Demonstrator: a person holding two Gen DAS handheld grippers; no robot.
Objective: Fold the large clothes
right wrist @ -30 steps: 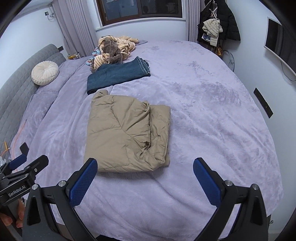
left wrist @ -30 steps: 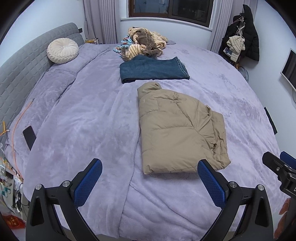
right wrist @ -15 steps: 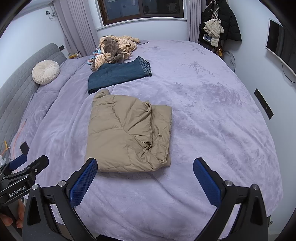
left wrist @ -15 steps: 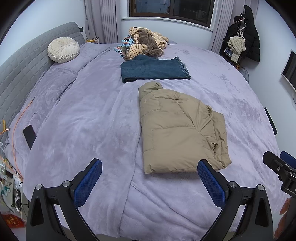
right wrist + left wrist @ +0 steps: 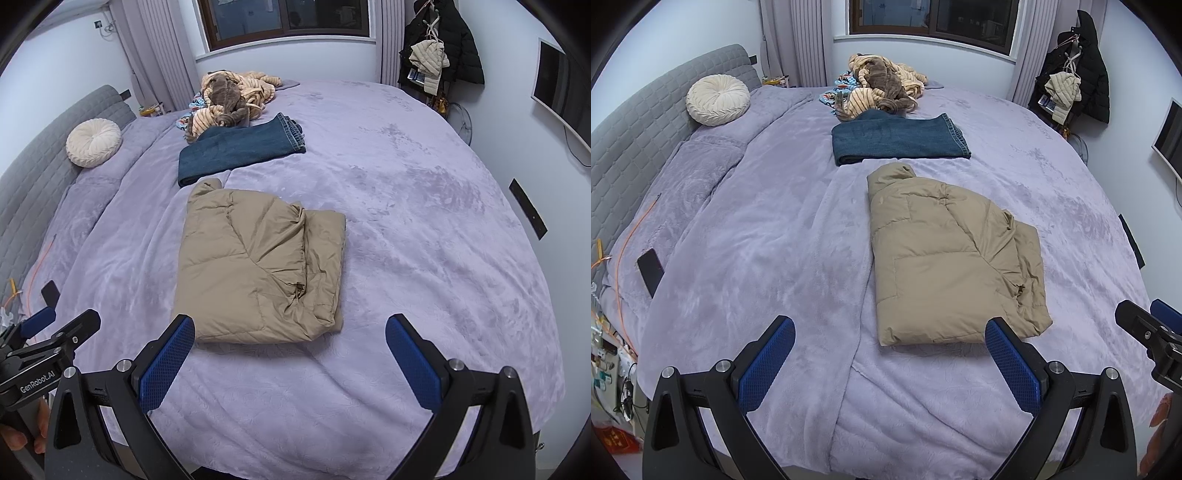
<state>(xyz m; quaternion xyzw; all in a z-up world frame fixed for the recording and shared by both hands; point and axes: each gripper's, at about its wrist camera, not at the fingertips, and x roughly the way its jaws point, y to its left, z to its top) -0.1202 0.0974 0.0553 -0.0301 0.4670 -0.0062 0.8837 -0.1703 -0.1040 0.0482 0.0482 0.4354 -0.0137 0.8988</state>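
A tan puffer jacket (image 5: 945, 258) is seen folded into a thick rectangle on a bed covered by a lilac blanket (image 5: 757, 240). Its long axis runs from the near edge of the bed toward the window, with the collar end pointed away, toward the far side, and the hem end laid nearest the grippers. A folded-over edge with loose, creased layers is shown along its right side (image 5: 317, 258), while the left side is smooth and quilted.

The left gripper (image 5: 890, 362) is held above the near edge of the bed, its blue-padded jaws spread wide apart with nothing between them; the jacket's near right corner is seen just beyond its right finger. The right gripper (image 5: 290, 360) is likewise held over the near edge, its jaws set wide apart and empty, with the jacket's hem just ahead of its left finger. Neither gripper is touching the jacket.

Beyond the collar, a folded pair of dark blue jeans (image 5: 899, 138) is laid crosswise, just apart from the jacket. Farther back, a heap of striped and brown clothes (image 5: 882, 88) is piled near the window. A round cream cushion (image 5: 718, 99) is propped against the grey headboard (image 5: 624, 147) at the left.
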